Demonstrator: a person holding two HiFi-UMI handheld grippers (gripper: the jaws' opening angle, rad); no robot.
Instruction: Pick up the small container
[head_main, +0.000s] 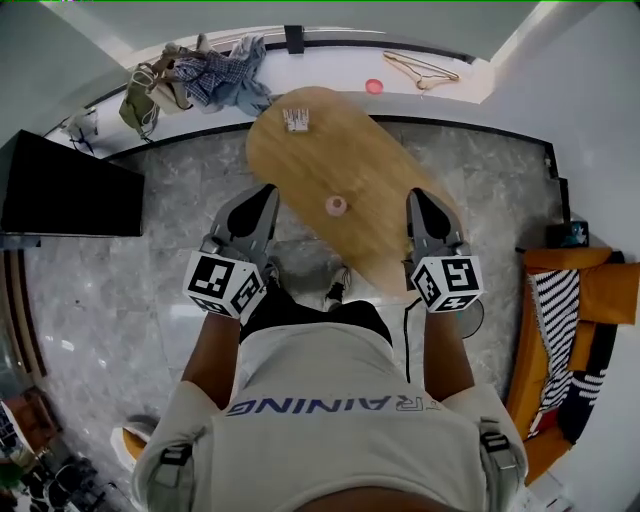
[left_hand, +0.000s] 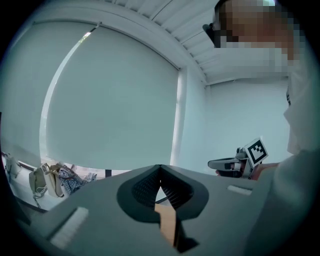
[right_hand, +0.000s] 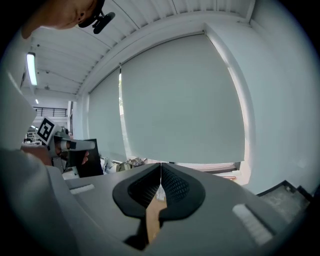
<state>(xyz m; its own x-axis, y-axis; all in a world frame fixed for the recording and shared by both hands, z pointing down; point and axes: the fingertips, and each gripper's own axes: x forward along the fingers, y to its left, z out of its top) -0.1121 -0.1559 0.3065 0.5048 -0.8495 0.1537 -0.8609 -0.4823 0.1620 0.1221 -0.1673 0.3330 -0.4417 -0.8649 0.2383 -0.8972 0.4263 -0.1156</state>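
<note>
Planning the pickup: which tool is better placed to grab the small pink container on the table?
Close call, slightly left: the left tool looks a bit nearer the small container than the right tool. Both are shut and must open first.

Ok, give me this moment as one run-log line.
left gripper: shut, empty | right gripper: shut, empty | small container: on table, between grippers, untouched

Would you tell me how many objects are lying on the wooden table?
2: a small pink container near the middle of the table, and a white patterned item at its far end. The right gripper hides a little of its edge.
</note>
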